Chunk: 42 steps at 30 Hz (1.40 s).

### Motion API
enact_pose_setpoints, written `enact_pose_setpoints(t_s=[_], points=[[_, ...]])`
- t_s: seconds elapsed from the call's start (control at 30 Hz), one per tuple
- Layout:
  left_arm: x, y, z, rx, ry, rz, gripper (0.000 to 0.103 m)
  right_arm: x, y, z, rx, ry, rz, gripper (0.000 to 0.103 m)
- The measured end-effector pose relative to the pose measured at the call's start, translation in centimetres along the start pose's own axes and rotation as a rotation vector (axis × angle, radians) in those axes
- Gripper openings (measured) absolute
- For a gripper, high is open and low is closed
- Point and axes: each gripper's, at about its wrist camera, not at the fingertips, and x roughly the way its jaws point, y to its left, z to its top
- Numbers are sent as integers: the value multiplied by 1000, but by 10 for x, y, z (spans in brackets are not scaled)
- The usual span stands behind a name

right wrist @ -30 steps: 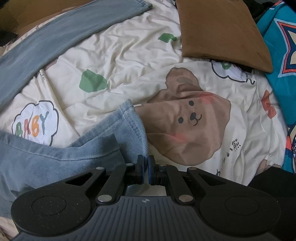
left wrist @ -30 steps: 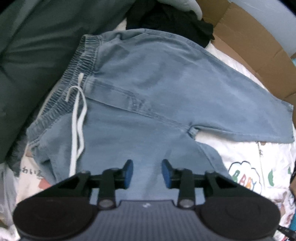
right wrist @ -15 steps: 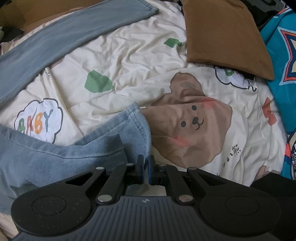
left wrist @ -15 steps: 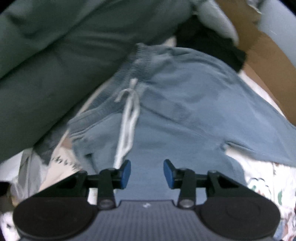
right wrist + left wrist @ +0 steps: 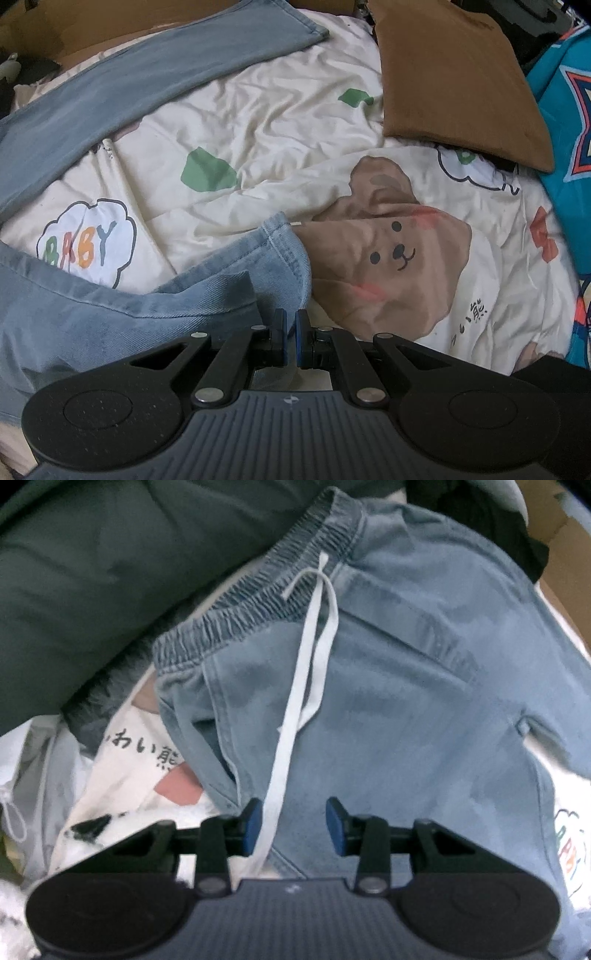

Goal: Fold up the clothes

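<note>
Light blue denim trousers (image 5: pixel 399 686) lie spread on a cartoon-print bed sheet (image 5: pixel 258 122). The elastic waistband (image 5: pixel 258 590) points up-left, and a white drawstring (image 5: pixel 295 709) runs down from it between the fingers of my left gripper (image 5: pixel 294 825), which stands open over the hip of the trousers. In the right wrist view my right gripper (image 5: pixel 290 338) is shut on the hem of the near trouser leg (image 5: pixel 236 288), lifted and curled over. The other leg (image 5: pixel 147 77) stretches flat across the top left.
A dark green quilt (image 5: pixel 92 572) lies left of the waistband, and black clothing (image 5: pixel 517 535) beyond it. A folded brown garment (image 5: pixel 454 81) rests at the upper right of the sheet, a teal patterned cloth (image 5: pixel 565 110) at the right edge, cardboard (image 5: pixel 74 26) behind.
The left gripper has moved toward the waistband side, so the drawstring now lies between its open fingers. The right gripper, still shut on the hem, has carried it slightly toward the far leg.
</note>
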Motion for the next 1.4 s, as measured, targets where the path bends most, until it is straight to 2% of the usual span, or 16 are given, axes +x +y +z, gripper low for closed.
enact_pose_setpoints(t_s=[0.37, 0.5, 0.67, 0.77, 0.83, 0.9, 0.97, 1.2, 1.33, 1.37, 1.4], points=[[32, -3, 3, 31, 22, 20, 39, 4, 3, -4, -66, 13, -29, 3], [36, -2, 1, 43, 31, 21, 33, 6, 2, -4, -80, 27, -56, 3], [42, -2, -1, 59, 43, 23, 31, 6, 3, -7, -97, 35, -69, 3], [46, -1, -2, 68, 49, 24, 24, 5, 3, -8, -106, 38, -74, 3], [45, 0, -3, 59, 54, 16, 11, 5, 2, -9, -104, 41, -75, 3], [44, 1, -4, 46, 58, 6, 2, 4, 2, -9, -103, 42, -76, 3], [41, 2, -5, 35, 59, -6, 0, 4, 3, -10, -105, 43, -78, 3], [13, -9, 10, 18, 6, -131, 0, 4, 2, -9, -113, 43, -80, 3], [1, -21, 30, 41, -30, -125, 1, 4, 2, -9, -109, 47, -81, 3], [-1, -21, 35, 41, -34, -119, 4, 4, 2, -9, -105, 47, -80, 3], [-1, -19, 39, 40, -33, -113, 10, 3, 1, -9, -102, 46, -79, 3]])
